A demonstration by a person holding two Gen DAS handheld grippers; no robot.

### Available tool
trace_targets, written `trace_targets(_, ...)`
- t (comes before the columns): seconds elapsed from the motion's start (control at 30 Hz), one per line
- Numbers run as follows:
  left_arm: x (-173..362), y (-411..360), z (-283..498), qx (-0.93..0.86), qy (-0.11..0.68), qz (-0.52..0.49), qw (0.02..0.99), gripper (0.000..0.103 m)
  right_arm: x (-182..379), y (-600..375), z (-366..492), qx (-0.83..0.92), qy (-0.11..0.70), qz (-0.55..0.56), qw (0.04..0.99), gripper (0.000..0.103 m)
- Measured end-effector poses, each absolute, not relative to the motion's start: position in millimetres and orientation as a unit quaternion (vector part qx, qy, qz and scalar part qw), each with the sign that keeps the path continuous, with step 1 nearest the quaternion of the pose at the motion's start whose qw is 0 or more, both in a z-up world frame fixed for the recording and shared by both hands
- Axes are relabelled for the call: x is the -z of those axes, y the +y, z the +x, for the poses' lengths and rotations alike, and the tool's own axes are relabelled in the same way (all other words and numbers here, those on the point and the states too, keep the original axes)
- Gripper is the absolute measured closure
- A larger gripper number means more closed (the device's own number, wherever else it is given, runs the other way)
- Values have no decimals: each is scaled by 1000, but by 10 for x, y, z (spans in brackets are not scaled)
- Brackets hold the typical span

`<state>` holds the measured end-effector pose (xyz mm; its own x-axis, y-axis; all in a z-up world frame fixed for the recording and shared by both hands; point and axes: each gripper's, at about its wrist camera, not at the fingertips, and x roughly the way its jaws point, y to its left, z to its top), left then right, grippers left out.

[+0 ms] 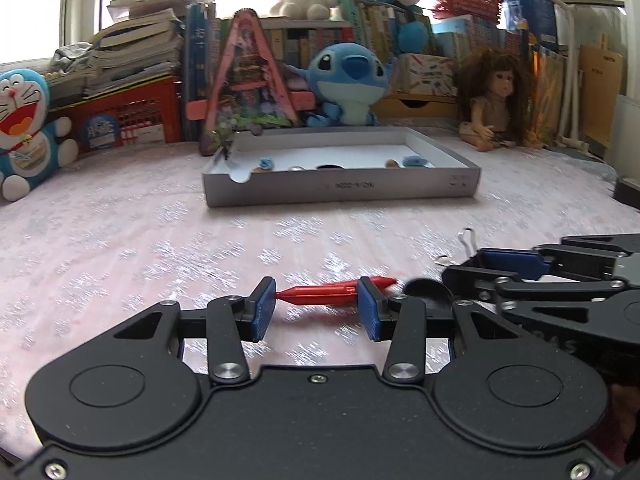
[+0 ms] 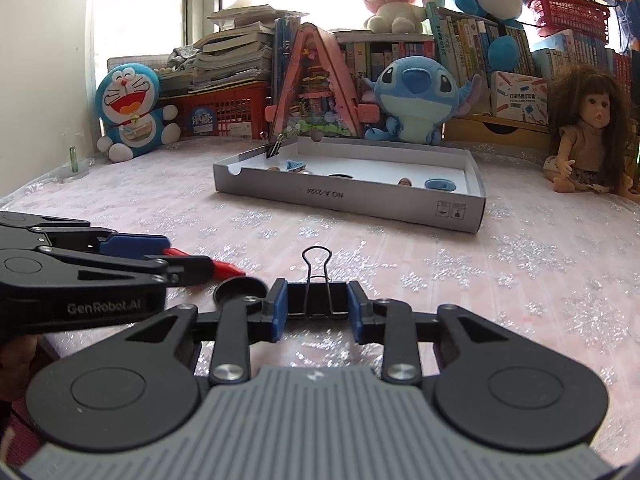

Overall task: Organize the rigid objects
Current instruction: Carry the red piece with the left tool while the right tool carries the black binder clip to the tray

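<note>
A red pen lies crosswise on the pink cloth at the tips of my left gripper. The blue pads stand apart; its left tip meets the left pad and its right end runs past the right pad. In the right wrist view the pen pokes out beyond my left gripper. My right gripper is shut on a black binder clip, a pad against each side and the wire handles pointing away. From the left wrist view the right gripper sits at the right with the clip.
A shallow grey box with several small items stands ahead, a second binder clip on its rim. A black round lid lies between the grippers. A doll, plush toys and books line the back.
</note>
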<state>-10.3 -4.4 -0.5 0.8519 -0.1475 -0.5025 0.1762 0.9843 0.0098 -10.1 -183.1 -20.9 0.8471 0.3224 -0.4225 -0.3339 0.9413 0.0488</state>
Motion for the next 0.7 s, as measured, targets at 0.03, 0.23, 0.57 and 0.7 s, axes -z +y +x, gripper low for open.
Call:
trace_targets(0.03, -9, -32, -87, 81, 258, 27, 962, 61, 195, -1842, -89, -168, 216, -13, 962, 67)
trace_targets(0.23, -125, 13, 23, 73, 244, 26, 967, 61, 102, -1924, 0, -150, 211, -4, 966, 67)
trace_targets(0.57, -359, 52, 272, 77, 226, 11, 971, 61, -39, -2112, 235, -114, 219, 28, 969, 67)
trace_targets(0.7, -430, 70, 432, 81, 230, 3, 970, 61, -90, -2186, 344, -102, 222, 37, 969, 67)
